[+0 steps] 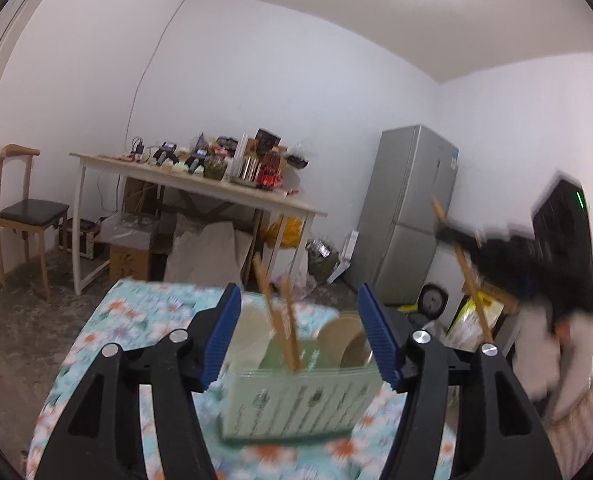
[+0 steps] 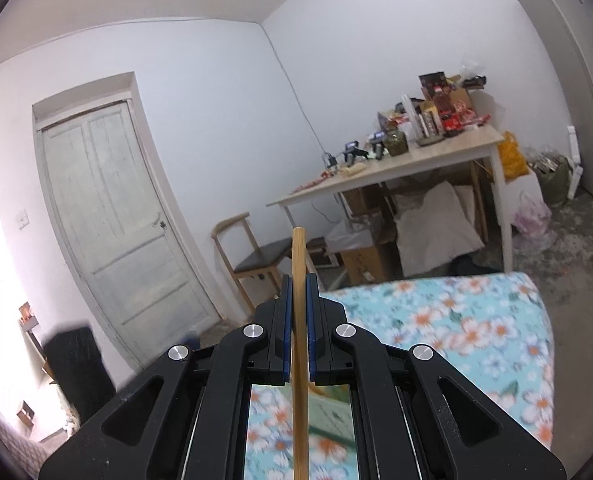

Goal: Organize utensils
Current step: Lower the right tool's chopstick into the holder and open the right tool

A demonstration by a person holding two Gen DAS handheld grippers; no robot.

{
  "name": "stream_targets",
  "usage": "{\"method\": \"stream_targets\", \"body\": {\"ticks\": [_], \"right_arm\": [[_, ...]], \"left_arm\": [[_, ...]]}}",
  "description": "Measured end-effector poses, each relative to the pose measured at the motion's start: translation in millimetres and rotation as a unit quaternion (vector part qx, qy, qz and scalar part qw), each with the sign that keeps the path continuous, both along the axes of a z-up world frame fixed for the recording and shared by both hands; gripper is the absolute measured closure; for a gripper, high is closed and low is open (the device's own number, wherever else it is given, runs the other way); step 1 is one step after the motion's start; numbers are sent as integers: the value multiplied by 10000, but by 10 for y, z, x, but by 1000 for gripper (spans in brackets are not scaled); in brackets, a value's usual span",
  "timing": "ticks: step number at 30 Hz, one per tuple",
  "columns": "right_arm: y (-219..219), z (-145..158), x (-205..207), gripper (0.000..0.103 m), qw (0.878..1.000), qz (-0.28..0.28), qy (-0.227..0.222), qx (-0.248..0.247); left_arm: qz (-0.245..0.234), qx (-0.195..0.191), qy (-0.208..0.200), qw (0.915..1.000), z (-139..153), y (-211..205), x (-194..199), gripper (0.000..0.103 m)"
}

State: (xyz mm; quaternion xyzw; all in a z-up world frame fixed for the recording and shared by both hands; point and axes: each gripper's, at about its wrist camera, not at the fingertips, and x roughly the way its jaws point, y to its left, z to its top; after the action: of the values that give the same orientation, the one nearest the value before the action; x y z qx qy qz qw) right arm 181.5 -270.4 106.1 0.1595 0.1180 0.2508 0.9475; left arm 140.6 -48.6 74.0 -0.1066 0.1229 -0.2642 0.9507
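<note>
A: What is held at this moment?

B: A single chopstick (image 2: 298, 320) is clamped upright between the closed jaws of the right gripper (image 2: 298, 300). In the left wrist view the same gripper (image 1: 462, 242) is seen raised off to the right of the basket, with the stick crossing it at a slant.

A: And the left gripper?

B: The left gripper (image 1: 299, 328) is spread wide, and nothing is pressed by its blue pads (image 1: 221, 332). The green slotted basket (image 1: 296, 404) is framed between them but is not touched, as far as can be told through the blur.

A: Where are the other utensils kept?

B: Two chopsticks (image 1: 280, 320) are stood leaning inside the basket, beside pale bowls (image 1: 346, 338). The basket is set on the flowered tablecloth (image 1: 148, 312).

A: What could go wrong from here?

B: The held stick is gripped near its middle, so it could be pivoted or slid in the pads if its tip is caught on the basket rim. The basket looks light, and it could be pushed or tipped if it is struck while not steadied. The leaning sticks could be knocked out if the new one is lowered across them. A miss beside the basket is also possible, since the compartment is narrow.
</note>
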Motion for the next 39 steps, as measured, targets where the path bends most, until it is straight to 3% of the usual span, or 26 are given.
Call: {"method": "stream_targets", "body": {"ticks": [7, 12, 21, 29, 39], "right_arm": [[323, 331, 514, 98, 9987, 356, -376, 32], [598, 451, 869, 98, 9969, 369, -618, -314], [891, 183, 1367, 98, 9947, -31, -277, -989], [928, -36, 1443, 98, 9857, -502, 163, -1599], [898, -17, 1271, 98, 9812, -645, 109, -1816]], "left_arm": [[99, 143, 491, 9986, -387, 248, -152, 42], [285, 80, 677, 9973, -525, 440, -167, 42], [561, -35, 889, 9945, -663, 694, -114, 42], [594, -116, 935, 9938, -681, 748, -91, 42], [527, -109, 906, 9944, -644, 674, -132, 42]]}}
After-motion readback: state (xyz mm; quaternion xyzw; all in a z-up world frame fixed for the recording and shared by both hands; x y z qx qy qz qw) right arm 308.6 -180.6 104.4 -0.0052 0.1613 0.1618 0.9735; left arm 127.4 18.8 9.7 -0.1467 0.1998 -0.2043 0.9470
